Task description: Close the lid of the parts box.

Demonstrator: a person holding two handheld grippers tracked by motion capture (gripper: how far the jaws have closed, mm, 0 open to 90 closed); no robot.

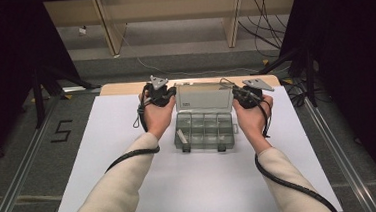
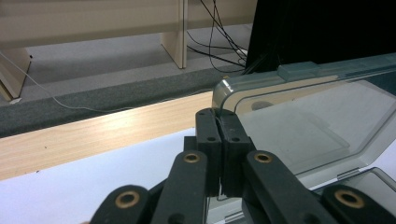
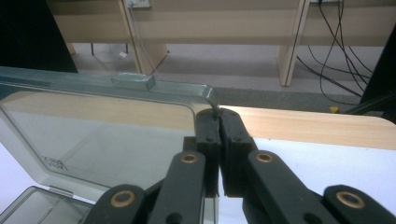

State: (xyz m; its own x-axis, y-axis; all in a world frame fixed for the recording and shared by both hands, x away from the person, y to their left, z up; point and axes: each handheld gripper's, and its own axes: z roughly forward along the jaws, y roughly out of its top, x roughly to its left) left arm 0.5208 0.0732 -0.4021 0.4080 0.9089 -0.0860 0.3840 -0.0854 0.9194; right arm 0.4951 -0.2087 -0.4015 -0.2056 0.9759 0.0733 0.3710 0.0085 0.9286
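Observation:
A clear plastic compartment box (image 1: 204, 135) stands at the middle of the white sheet, its lid (image 1: 204, 97) raised upright at the back. A small pale part (image 1: 181, 135) lies in a left compartment. My left gripper (image 1: 169, 94) is shut on the lid's upper left corner, and my right gripper (image 1: 238, 95) is shut on its upper right corner. In the left gripper view the black jaws (image 2: 217, 115) pinch the lid's (image 2: 303, 116) rim, with the box base (image 2: 373, 182) below. In the right gripper view the jaws (image 3: 218, 115) clamp the lid's (image 3: 102, 135) rounded corner.
The white sheet (image 1: 131, 180) covers a wooden table (image 1: 124, 88) whose far edge shows behind the box. Beyond it are grey floor, wooden shelf legs (image 1: 110, 31) and loose cables (image 1: 265, 15). Black stand legs (image 1: 39, 91) flank the table, and a "5" mark (image 1: 61, 131) is on the left floor.

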